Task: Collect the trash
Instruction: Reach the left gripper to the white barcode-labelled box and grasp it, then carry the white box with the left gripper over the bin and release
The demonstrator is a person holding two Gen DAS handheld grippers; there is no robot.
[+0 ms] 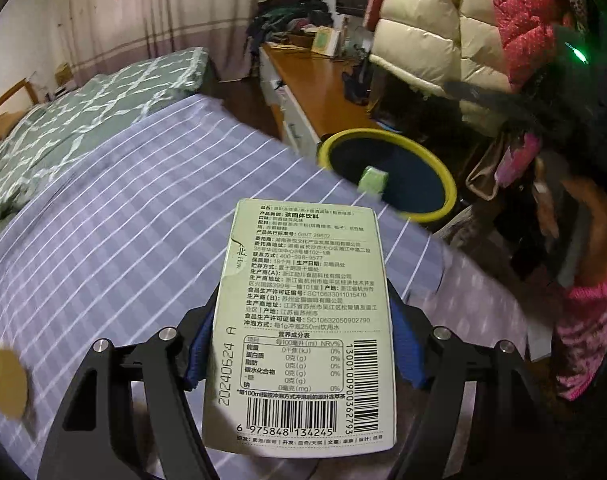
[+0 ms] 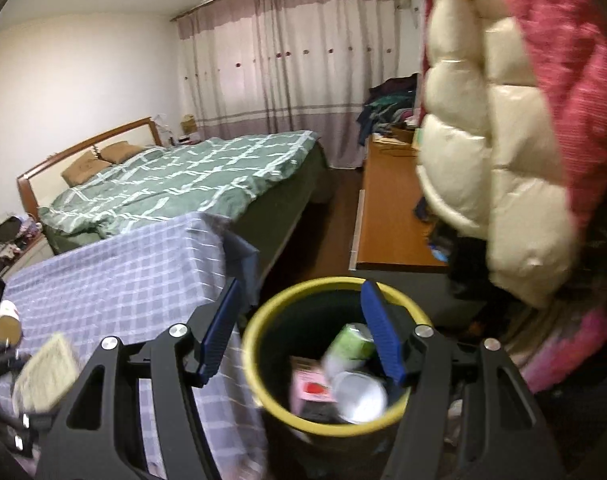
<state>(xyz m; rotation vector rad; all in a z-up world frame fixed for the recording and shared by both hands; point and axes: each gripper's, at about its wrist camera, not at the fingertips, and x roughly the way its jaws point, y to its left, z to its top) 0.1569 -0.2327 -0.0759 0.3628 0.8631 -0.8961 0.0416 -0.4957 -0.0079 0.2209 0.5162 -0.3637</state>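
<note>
My left gripper (image 1: pixel 303 320) is shut on a pale green tea box (image 1: pixel 303 320), printed side up, held above the purple checked tablecloth (image 1: pixel 123 220). The box also shows blurred in the right wrist view (image 2: pixel 43 372). The yellow-rimmed dark bin (image 1: pixel 447 200) stands past the table's edge, ahead and to the right, with a small green carton (image 1: pixel 372 181) in it. My right gripper (image 2: pixel 299 328) is open and empty just above the bin (image 2: pixel 255 360). Inside lie a green and white can (image 2: pixel 349 346), a white cup (image 2: pixel 361 396) and a pink packet (image 2: pixel 309 386).
A round tan-topped container (image 1: pixel 5 376) lies on the cloth at the left, also in the right wrist view (image 2: pixel 7 322). A bed with a green quilt (image 2: pixel 191 176) lies beyond the table. A wooden desk (image 2: pixel 387 216) and hanging cream and pink coats (image 2: pixel 503 140) stand right.
</note>
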